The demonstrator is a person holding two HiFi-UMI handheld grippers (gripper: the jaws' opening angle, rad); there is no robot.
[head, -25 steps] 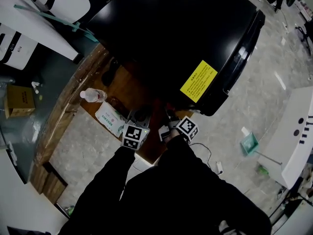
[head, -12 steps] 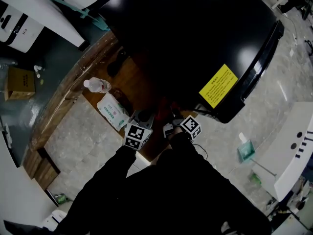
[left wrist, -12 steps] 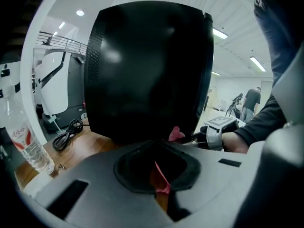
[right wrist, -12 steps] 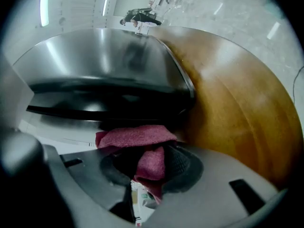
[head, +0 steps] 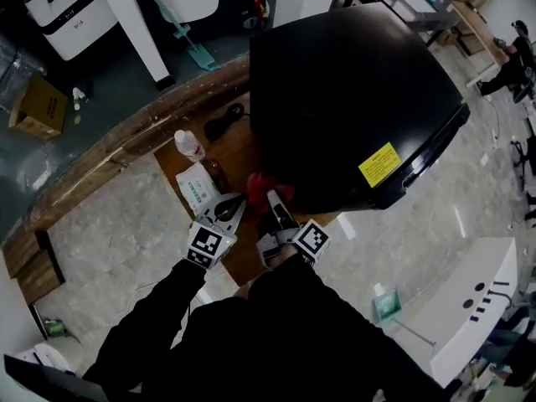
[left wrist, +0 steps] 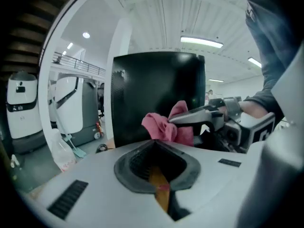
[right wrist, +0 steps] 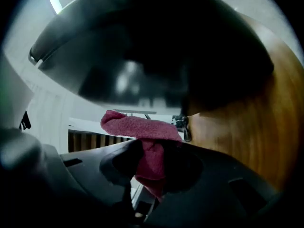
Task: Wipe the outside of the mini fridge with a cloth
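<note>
Just ahead of the right gripper (head: 274, 201), clenched on the red cloth (head: 258, 182), the mini fridge (head: 352, 90) stands on the wooden platform (head: 240, 153), its dark side wall facing the cloth, while the left gripper (head: 228, 210), closed on nothing, hangs alongside, farther off.

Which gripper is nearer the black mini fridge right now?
Right. The right gripper, holding the red cloth, is close against the mini fridge at its near side. The left gripper is further out, beside the right one.

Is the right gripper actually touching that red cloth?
Touching. The right gripper view shows the cloth clamped in the right gripper, between its jaws.
</note>
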